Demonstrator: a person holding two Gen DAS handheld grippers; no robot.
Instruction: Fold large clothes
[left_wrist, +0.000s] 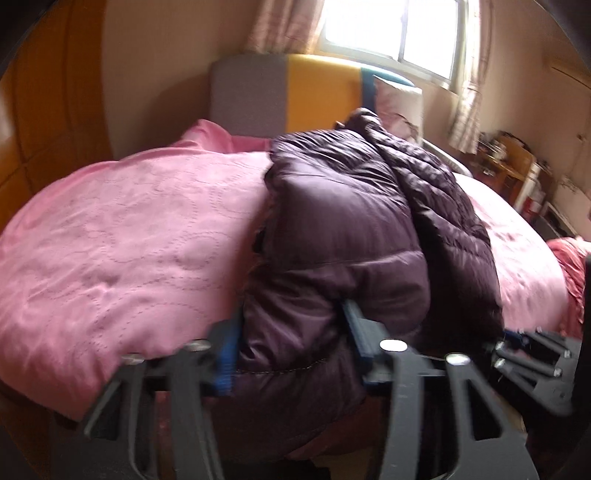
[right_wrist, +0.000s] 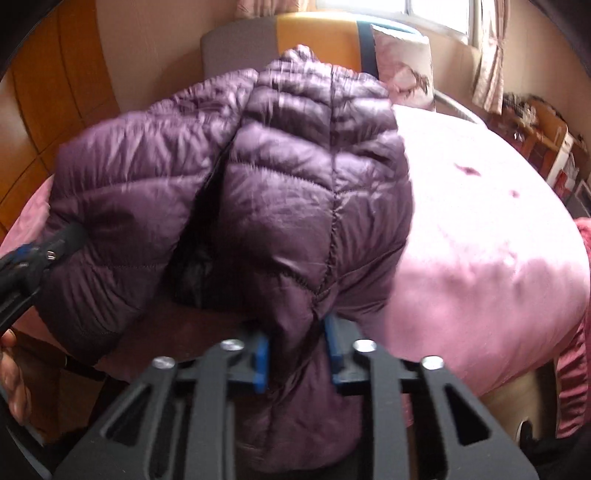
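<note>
Pink quilted bedspread (left_wrist: 122, 229) carries a puffy purple down jacket (right_wrist: 295, 184); left gripper (left_wrist: 291, 343) and right gripper (right_wrist: 297, 354) pinch its near-edge hem.

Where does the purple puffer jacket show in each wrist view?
Left wrist: jacket centre to lower centre, on the pink bedspread, near end between the left gripper fingers.
Right wrist: jacket fills centre and left, gripped by the right gripper.
Shared landmark: yellow headboard.
</note>
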